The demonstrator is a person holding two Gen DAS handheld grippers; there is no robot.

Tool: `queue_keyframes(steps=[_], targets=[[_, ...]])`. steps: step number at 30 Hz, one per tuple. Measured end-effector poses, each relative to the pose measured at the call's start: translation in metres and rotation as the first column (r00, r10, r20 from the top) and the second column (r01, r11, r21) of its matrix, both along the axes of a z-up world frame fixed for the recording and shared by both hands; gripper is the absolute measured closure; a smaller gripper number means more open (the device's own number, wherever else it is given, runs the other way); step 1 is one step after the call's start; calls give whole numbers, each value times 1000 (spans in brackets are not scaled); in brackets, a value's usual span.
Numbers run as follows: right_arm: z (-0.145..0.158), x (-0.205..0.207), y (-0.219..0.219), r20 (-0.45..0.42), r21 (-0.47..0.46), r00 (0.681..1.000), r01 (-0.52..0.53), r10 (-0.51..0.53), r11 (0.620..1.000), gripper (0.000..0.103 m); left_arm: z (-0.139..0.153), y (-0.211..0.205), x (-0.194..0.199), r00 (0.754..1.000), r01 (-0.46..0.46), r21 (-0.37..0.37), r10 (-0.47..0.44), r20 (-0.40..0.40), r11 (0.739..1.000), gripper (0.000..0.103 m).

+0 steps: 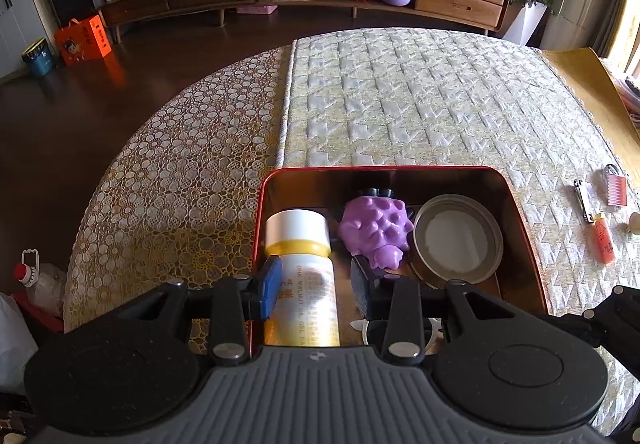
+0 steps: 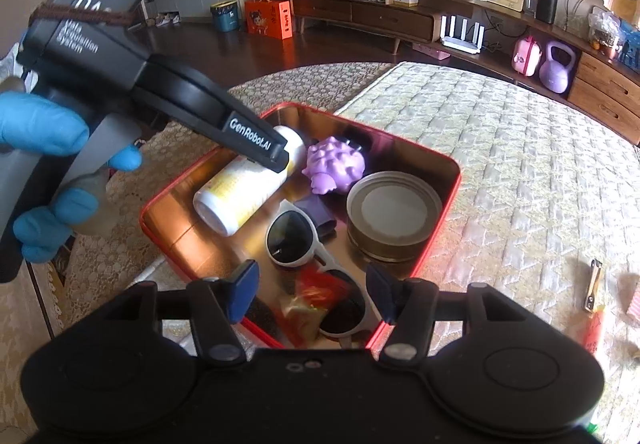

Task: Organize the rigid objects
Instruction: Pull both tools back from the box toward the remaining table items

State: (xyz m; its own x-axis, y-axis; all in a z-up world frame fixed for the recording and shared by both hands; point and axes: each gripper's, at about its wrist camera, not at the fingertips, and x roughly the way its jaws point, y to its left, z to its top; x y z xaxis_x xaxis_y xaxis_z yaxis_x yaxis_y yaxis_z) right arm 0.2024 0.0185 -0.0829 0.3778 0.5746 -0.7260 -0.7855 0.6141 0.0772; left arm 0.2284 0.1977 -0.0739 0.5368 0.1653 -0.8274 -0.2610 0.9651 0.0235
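Note:
A red tin box (image 1: 532, 244) stands on the quilted mat. In it a white bottle with a yellow band (image 1: 302, 284) lies between my left gripper's (image 1: 318, 290) blue pads, which are shut on it just below the cap. The right wrist view shows one of its fingers (image 2: 256, 140) across the bottle (image 2: 240, 192). A purple spiky toy (image 1: 374, 232), a round metal can (image 1: 458, 240) and white sunglasses (image 2: 292, 240) also lie in the box. My right gripper (image 2: 312, 296) is open over the box's near end, above a red wrapped packet (image 2: 316, 296) on the sunglasses.
A nail clipper (image 1: 582, 200), an orange lighter (image 1: 604, 240) and a pink comb (image 1: 616, 184) lie on the mat right of the box. A blue-gloved hand (image 2: 40, 124) holds the left gripper. A lace cloth (image 1: 180, 184) covers the round table's left part.

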Motion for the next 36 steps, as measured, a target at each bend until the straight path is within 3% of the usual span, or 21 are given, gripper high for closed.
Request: queue_keyframes(steps=[20, 24, 32, 36], targets=[[42, -12, -69, -30, 135, 993, 113, -110, 984, 30, 40, -36, -31, 995, 45, -37, -42, 87, 998, 57], [46, -16, -81, -29, 148, 991, 133, -130, 980, 26, 46, -47, -38, 993, 61, -46, -56, 106, 997, 49], [55, -21, -116, -25, 176, 981, 192, -191, 965, 17, 54, -74, -51, 987, 105, -57, -97, 128, 993, 48], [56, -21, -138, -21, 186, 974, 225, -225, 956, 14, 56, -89, -57, 983, 125, -75, -113, 144, 989, 41]])
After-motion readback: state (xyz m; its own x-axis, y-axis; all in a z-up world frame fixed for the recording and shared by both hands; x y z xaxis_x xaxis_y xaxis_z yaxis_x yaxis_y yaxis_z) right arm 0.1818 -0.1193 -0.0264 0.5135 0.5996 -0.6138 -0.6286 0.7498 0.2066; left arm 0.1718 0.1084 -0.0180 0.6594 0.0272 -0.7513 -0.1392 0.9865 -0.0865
